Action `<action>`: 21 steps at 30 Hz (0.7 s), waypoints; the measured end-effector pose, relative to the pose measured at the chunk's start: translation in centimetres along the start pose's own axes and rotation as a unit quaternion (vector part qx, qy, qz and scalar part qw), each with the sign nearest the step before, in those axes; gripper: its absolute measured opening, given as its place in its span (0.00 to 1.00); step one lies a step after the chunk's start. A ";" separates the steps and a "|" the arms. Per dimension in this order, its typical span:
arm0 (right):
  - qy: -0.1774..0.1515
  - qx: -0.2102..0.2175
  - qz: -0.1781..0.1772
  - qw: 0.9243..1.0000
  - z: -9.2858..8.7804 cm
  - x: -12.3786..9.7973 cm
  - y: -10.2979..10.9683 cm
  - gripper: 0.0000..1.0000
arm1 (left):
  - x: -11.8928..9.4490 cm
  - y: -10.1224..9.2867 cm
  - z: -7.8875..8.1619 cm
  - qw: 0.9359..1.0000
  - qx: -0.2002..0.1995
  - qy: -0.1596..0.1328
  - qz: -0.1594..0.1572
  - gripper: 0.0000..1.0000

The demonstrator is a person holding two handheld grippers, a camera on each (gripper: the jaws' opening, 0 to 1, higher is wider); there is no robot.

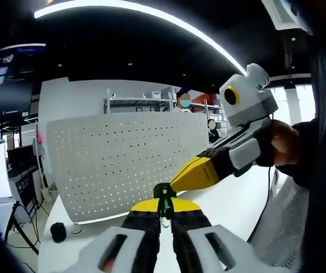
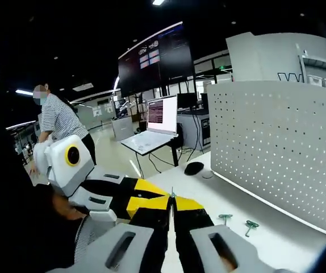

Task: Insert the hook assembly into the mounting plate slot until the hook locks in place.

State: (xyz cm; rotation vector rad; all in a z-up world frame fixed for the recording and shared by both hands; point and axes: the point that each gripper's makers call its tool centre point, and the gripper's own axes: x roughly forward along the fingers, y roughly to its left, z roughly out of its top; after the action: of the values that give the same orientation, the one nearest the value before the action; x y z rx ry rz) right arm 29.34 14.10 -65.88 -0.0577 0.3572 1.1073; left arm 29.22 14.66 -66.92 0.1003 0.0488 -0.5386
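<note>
In the left gripper view my left gripper (image 1: 163,209) is shut on a small green hook (image 1: 164,194), which stands upright between its yellow-tipped jaws. My right gripper (image 1: 177,181) reaches in from the right, and its yellow tip meets the top of that hook. Behind them the white perforated mounting plate (image 1: 123,162) stands upright on the table. In the right gripper view my right gripper (image 2: 172,203) has its jaws shut, with the left gripper (image 2: 146,200) pressed against them from the left. The plate (image 2: 276,153) stands to the right. Two more green hooks (image 2: 226,218) (image 2: 250,226) lie on the table before it.
A black round object (image 1: 58,231) (image 2: 194,168) lies on the white table (image 1: 231,205) near the plate's end. A person's hand (image 1: 282,145) holds the right gripper. Beyond the table are a desk with a monitor (image 2: 162,115) and a person in a striped shirt (image 2: 61,120).
</note>
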 end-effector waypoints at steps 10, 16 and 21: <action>-0.007 0.010 0.000 1.000 0.1 -0.1 0.0 0.00 | -0.1 0.0 0.1 1.000 -0.001 0.000 0.002 0.03; -0.017 -0.012 -0.006 1.000 0.4 -0.1 0.0 0.05 | 0.2 0.6 -0.2 1.000 -0.017 0.006 0.005 0.03; -0.023 -0.022 -0.020 0.999 0.7 -0.4 -0.6 0.08 | 0.2 1.4 -0.3 0.999 -0.027 0.011 0.013 0.03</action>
State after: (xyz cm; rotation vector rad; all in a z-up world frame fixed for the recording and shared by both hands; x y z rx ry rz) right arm 29.92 13.61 -65.22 -0.0768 0.2895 1.0744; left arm 30.11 15.83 -67.10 0.0547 0.0836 -0.5105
